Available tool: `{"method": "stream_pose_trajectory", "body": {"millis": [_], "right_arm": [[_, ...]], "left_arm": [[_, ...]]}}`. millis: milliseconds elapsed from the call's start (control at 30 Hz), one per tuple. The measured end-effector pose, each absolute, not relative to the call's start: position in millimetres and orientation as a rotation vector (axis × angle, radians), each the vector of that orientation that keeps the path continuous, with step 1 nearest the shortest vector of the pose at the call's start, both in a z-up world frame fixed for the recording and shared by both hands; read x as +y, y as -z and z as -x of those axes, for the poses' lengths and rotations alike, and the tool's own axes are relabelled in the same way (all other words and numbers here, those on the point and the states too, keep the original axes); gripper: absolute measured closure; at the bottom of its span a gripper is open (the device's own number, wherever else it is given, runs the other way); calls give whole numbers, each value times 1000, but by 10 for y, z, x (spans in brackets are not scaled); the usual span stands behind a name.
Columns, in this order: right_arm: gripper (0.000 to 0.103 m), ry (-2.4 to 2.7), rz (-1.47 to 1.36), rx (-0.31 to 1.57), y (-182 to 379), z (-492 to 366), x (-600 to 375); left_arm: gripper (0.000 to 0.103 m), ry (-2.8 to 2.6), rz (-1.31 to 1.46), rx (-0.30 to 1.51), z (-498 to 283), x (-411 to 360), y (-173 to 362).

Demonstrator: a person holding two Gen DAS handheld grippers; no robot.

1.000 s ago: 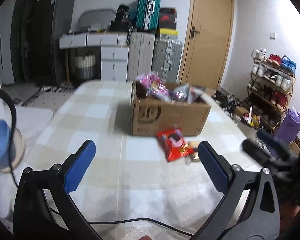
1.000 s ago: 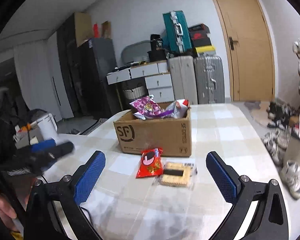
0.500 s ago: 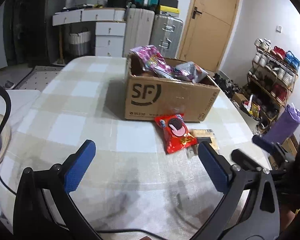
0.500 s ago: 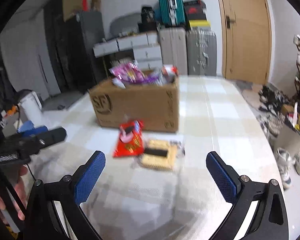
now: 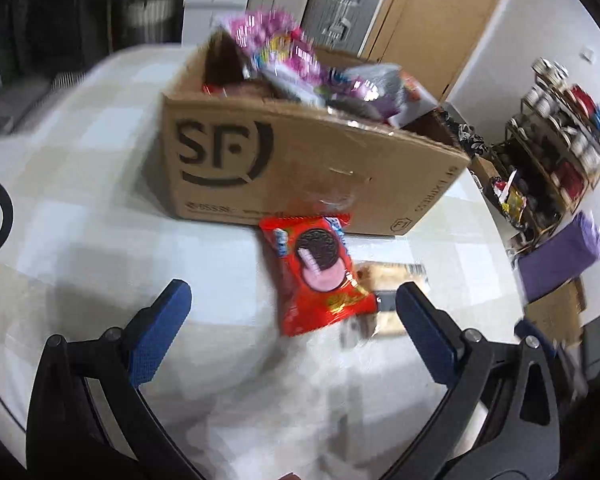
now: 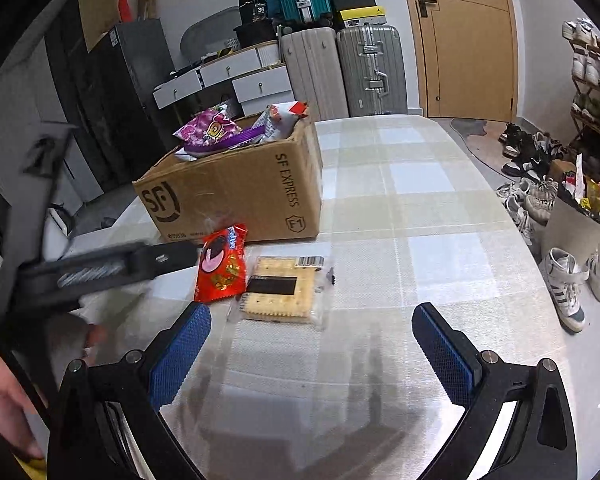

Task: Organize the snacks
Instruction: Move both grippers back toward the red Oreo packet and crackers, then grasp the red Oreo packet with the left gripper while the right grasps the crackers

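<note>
Table (image 6: 440,216) with pale checked cloth. Cardboard box (image 6: 236,196) marked SF on it, full of snack bags. Red Oreo packet (image 6: 222,266) flat on cloth, touching box's front. Clear-wrapped cracker pack (image 6: 282,290) just beside that packet, right of it, apart from box.

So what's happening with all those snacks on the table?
A person is tidying snacks using a gripper in each hand. The cardboard box is already stuffed with bags. Two packs lie on the table in front of it: a red cookie pack and a clear cracker pack. The left gripper is open and close to the red pack. The right gripper is open too, just short of the crackers. Neither holds anything.
</note>
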State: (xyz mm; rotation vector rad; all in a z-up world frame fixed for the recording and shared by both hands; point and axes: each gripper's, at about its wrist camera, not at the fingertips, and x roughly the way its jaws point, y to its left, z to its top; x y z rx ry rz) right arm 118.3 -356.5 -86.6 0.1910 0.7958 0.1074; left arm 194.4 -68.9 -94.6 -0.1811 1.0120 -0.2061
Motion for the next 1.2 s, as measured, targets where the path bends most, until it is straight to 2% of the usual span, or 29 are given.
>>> {"method": "stream_pose_trajectory", "body": {"millis": [433,567,633,667,700,733,800,1200], "right_arm": [[1,-145,-342,779,717,-1097,-3779],[1,-137,-358,783,725,-1092,-3809],[1,-130,-363,789,739,-1101,-3818],[1,-126,-363,792,752,-1110,-3824],[1,-123,-361,795,762,-1118,-3825],[1,-117,-355,801,780,-1133,-3820],[1,-108,-341,813,815,-1161,-3802],[1,-142,-209,922,1144,-1658,-3429]], "left_arm": [[1,45,100,1112,-2438,-1158,1314],[9,83,123,1137,-2555,-1260,1391],[18,83,102,1112,-2560,-1293,1372],[24,90,104,1112,-2574,-1306,1370],[35,99,111,1121,-2591,-1312,1378],[39,94,104,1117,-2589,-1293,1358],[62,101,86,1112,-2591,-1304,1347],[62,205,111,1101,-2487,-981,1358]]}}
